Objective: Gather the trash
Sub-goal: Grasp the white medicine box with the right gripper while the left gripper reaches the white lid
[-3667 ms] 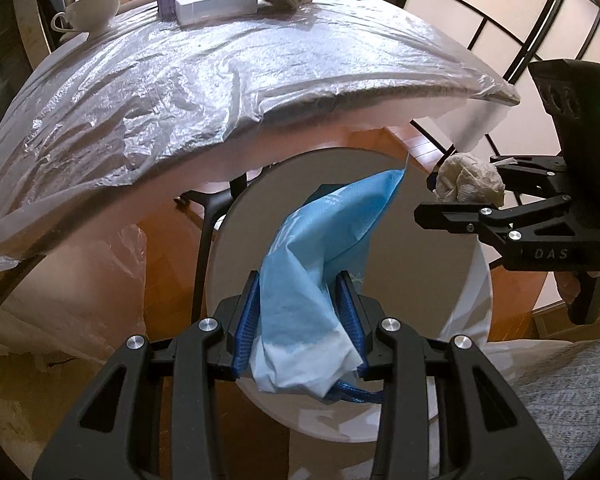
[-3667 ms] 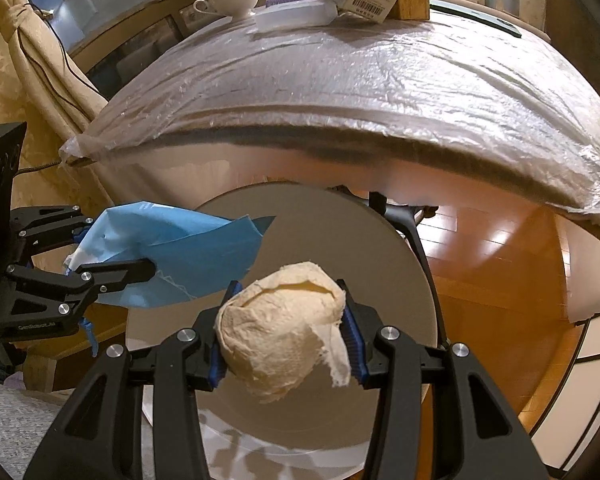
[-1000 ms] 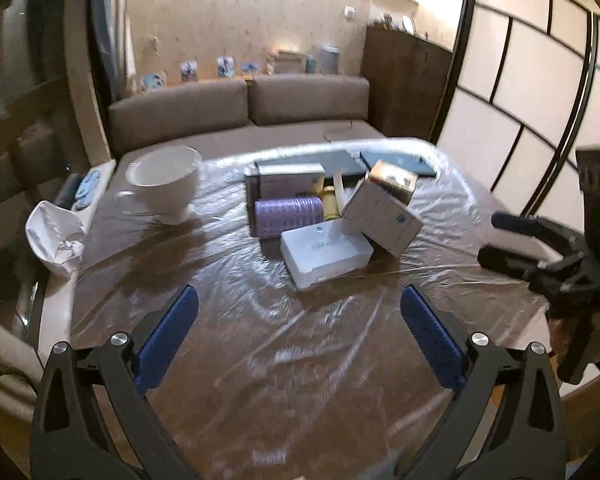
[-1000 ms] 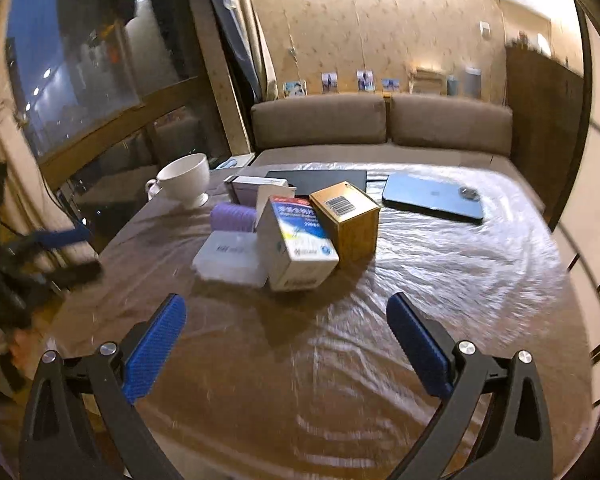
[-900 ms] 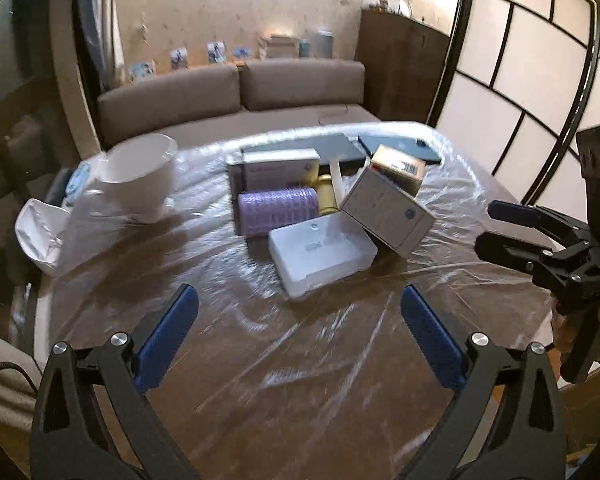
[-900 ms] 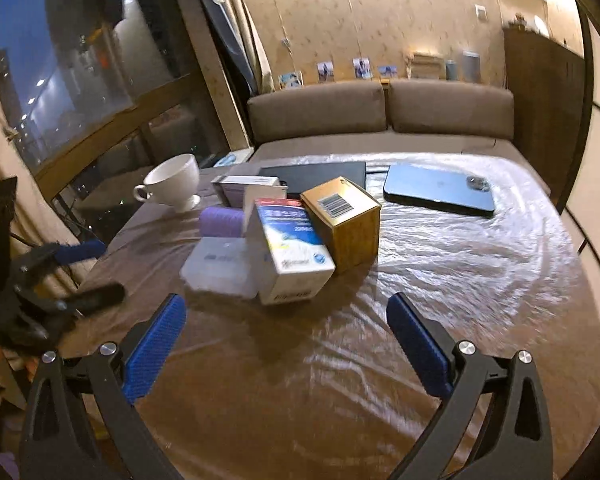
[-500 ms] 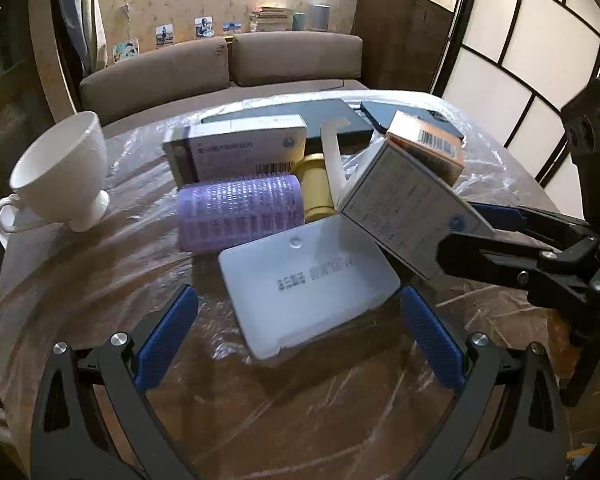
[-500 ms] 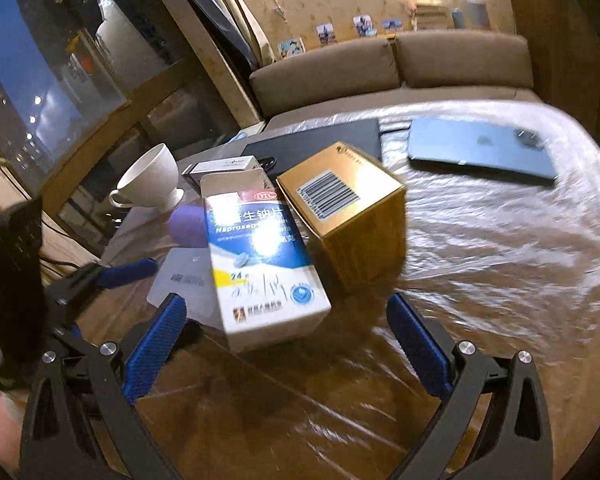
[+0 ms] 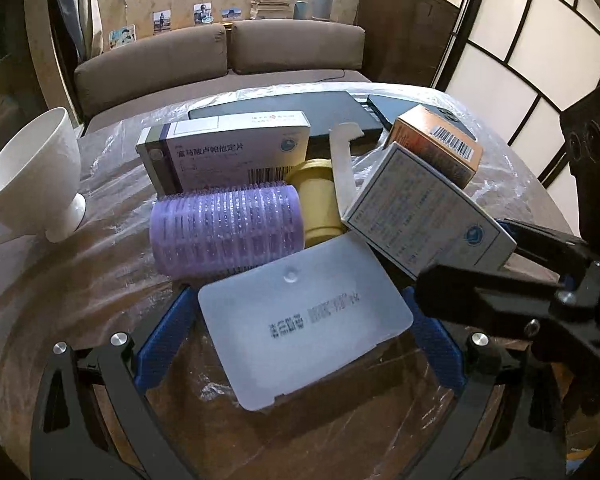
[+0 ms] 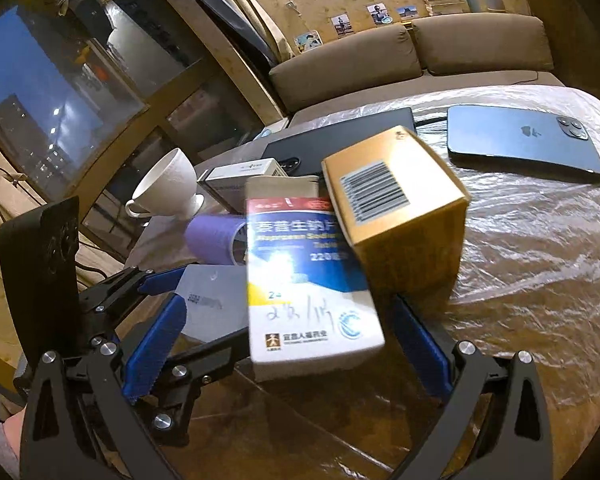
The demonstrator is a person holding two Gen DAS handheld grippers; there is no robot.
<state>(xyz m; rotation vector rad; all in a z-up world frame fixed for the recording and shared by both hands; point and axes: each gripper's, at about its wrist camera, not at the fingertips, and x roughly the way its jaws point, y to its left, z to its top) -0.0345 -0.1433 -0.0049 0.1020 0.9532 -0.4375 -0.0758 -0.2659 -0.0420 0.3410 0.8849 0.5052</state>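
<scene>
Left claw (image 9: 300,332) spread wide, straddling white plastic case (image 9: 304,320), frame centre. Right claw (image 10: 284,336) likewise splayed, flanking naproxen box (image 10: 308,280): both lined up for pickup.

I read "富马酸卢帕他定片" on the grey-white medicine box (image 9: 224,152); the blue-white medicine box (image 10: 308,280) shows "220", and the phone (image 10: 526,142) an Apple logo.
</scene>
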